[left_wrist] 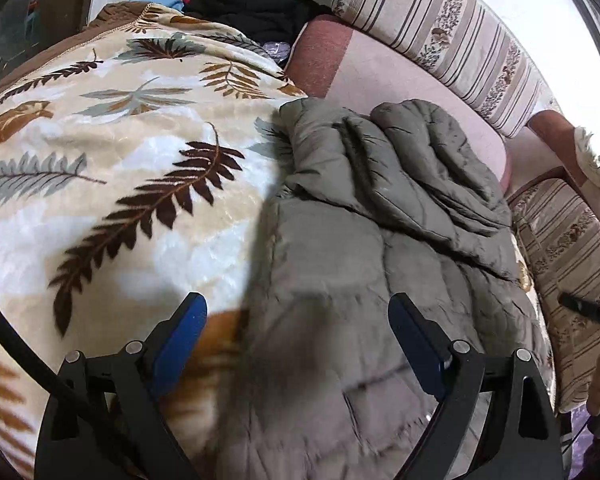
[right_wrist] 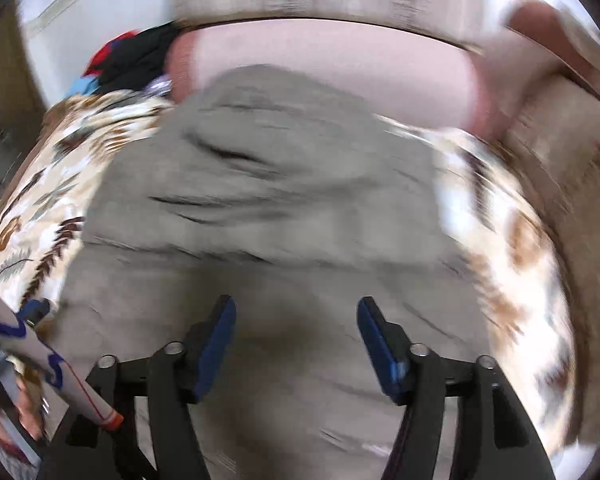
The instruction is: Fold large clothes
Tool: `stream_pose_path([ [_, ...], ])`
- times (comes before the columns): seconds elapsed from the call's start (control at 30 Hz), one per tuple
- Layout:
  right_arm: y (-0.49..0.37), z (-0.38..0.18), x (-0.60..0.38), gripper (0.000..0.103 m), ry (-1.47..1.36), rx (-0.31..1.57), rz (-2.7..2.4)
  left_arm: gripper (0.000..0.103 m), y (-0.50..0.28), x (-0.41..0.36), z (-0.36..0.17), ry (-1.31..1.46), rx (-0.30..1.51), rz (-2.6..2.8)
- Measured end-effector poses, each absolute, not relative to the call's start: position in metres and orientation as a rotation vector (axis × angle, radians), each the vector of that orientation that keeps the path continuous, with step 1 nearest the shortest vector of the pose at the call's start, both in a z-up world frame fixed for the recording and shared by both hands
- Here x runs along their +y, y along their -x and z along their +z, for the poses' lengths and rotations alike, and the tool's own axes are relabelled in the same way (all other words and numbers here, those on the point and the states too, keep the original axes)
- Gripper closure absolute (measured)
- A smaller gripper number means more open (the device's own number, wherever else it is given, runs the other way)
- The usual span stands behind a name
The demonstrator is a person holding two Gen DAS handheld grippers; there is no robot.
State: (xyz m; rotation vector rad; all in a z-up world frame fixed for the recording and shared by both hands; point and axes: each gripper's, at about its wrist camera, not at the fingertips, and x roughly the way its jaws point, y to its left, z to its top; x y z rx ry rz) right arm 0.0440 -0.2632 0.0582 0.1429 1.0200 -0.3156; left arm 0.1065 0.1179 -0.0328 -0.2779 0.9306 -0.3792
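Note:
A grey quilted padded jacket [left_wrist: 380, 216] lies partly folded on a leaf-print blanket [left_wrist: 112, 168], with one sleeve laid across its upper part. My left gripper [left_wrist: 296, 316] is open and empty, hovering over the jacket's near left edge. The jacket [right_wrist: 268, 208] fills the blurred right wrist view. My right gripper [right_wrist: 296, 320] is open and empty just above the jacket's near part.
A pink sofa seat [left_wrist: 412, 80] and striped cushions [left_wrist: 452, 16] lie behind the jacket. A pile of black, red and blue clothes [left_wrist: 240, 4] sits at the far left end. A striped armrest [left_wrist: 568, 248] stands at the right. The person's patterned sleeve [right_wrist: 32, 344] shows at lower left.

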Motion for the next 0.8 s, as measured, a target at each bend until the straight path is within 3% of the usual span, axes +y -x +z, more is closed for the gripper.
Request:
stream_pose_path([
  [0.33,0.097,0.018,-0.414,0.02,-0.442,1.042,-0.498,0.012,-0.079,0.15,-0.033,0.396,1.06,-0.386],
  [0.6,0.105,-0.024,-0.435,0.02,-0.6,1.0,-0.391,0.012,-0.1,0.163,-0.07,0.575,1.215,-0.449],
  [0.8,0.09,-0.042,-0.445,0.02,-0.693,0.984,-0.323,0.012,-0.114,0.143,-0.075,0.535,1.244,-0.5],
])
